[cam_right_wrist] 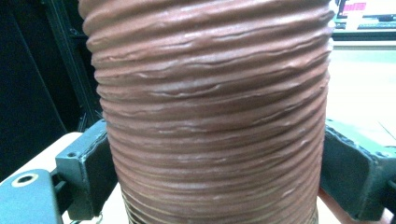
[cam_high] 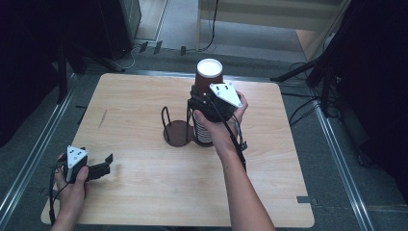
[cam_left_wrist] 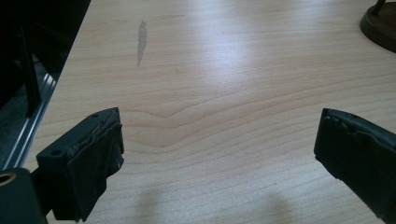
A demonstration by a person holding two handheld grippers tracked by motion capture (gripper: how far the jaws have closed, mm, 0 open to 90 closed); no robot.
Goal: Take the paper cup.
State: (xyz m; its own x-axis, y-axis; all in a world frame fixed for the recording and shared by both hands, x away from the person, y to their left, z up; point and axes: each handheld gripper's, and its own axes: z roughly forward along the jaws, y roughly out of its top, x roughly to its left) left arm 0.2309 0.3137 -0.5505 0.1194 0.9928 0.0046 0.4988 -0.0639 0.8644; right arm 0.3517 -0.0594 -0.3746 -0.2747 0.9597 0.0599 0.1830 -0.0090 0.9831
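A brown ribbed paper cup (cam_high: 209, 77) with a white inside tops a stack of cups (cam_high: 203, 132) that stands on a dark round holder (cam_high: 176, 133) with wire loops near the table's middle. My right gripper (cam_high: 199, 97) grips this cup from the near side. In the right gripper view the cup (cam_right_wrist: 210, 93) sits between the two jaws, and both pads press against its sides around my right gripper (cam_right_wrist: 215, 168). My left gripper (cam_high: 107, 163) rests at the front left of the table. Its jaws stand wide apart over bare wood, so my left gripper (cam_left_wrist: 217, 154) holds nothing.
The light wooden table (cam_high: 144, 192) has a faint scuff mark (cam_left_wrist: 141, 39) toward its left side. The holder's base edge (cam_left_wrist: 380, 25) shows far off to the right in the left gripper view. Dark stands and cables surround the table on the floor.
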